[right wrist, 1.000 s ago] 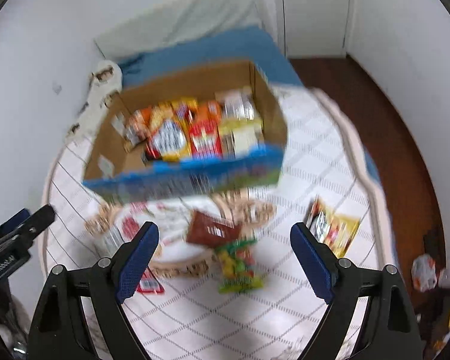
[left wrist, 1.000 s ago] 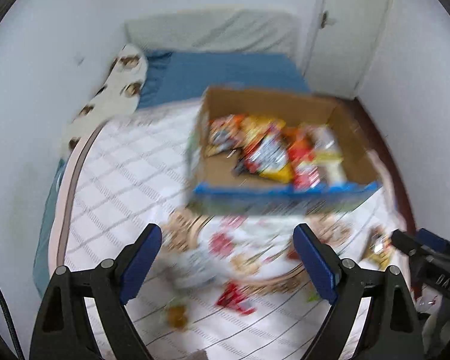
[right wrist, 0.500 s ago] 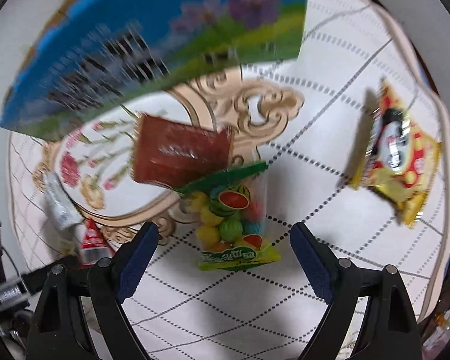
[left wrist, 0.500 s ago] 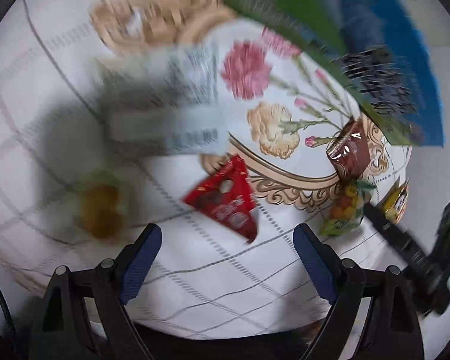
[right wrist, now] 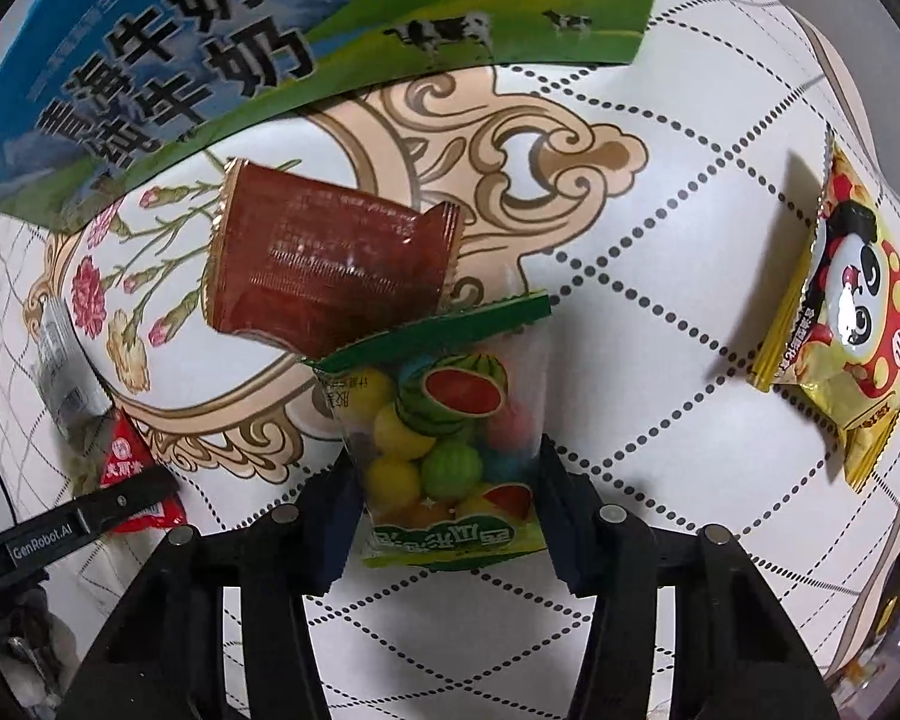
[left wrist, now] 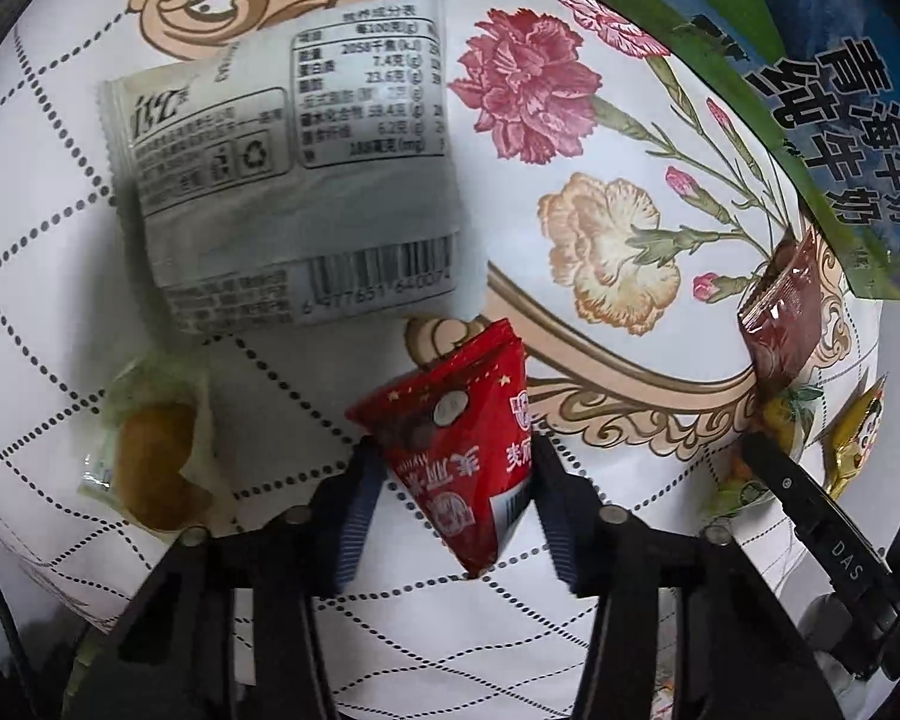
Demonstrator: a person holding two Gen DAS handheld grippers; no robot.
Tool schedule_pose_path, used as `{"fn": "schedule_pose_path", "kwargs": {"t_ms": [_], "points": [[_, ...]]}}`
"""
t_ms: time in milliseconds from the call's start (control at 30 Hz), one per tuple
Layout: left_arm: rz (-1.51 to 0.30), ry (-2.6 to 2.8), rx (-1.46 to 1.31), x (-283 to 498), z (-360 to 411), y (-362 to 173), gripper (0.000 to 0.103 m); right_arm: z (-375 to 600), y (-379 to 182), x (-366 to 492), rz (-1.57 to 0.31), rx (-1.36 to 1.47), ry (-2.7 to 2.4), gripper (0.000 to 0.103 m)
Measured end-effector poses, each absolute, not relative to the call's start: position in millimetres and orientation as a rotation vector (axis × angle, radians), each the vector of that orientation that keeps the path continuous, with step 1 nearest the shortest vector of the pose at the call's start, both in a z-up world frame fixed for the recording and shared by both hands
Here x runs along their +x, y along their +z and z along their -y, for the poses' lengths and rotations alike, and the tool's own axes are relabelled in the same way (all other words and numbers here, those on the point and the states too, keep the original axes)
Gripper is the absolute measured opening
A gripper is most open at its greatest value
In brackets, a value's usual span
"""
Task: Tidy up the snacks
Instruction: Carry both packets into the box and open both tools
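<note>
My left tongs (left wrist: 450,480) have just closed onto the red packet (left wrist: 456,450) at lower centre; my right tongs (right wrist: 447,492) pinch the fruit-candy bag (right wrist: 450,438), both ready for boxing.

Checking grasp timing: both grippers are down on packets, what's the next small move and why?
Probably lift both straight up. The left gripper has just been closing and its pads flank the red triangular packet; the right gripper likewise on the fruit candy bag. Both packets look pinched, still on the tablecloth, below the box.
</note>
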State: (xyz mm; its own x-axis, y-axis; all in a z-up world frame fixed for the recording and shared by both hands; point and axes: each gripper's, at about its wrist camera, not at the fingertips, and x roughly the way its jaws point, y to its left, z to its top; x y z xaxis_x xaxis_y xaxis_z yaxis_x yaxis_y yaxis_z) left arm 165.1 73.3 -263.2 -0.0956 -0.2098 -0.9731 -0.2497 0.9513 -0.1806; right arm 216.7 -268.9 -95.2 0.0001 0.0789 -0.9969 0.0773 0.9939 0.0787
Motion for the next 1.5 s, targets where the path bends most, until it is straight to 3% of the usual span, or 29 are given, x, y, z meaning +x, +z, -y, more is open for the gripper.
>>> {"fn": "schedule_pose_path", "kwargs": {"t_ms": [333, 700, 900, 1233, 1500], "points": [[-1.648, 0.014, -0.292, 157.5, -63.6, -247.8, 0.032, 277.7, -86.9, 199.9, -1.569, 0.156, 0.033, 0.053], [-1.584, -0.071, -0.191, 140.9, -29.1, -197.2, 0.031, 298.6, -59.9, 162.2, -1.55, 0.248, 0.086, 0.053], [-1.502, -0.178, -0.203, 152.5, 1.0, -139.0, 0.031, 300.5, -8.1, 163.4, -1.473, 0.288, 0.155, 0.053], [-1.233, -0.252, -0.203, 232.7, -3.2, -12.3, 0.031, 271.3, 110.0, 247.2, -1.23, 0.298, 0.311, 0.053], [-1.168, -0.182, -0.126, 304.7, -9.9, -0.4, 0.031, 238.0, 123.3, 335.9, -1.169, 0.257, 0.326, 0.053]]}}
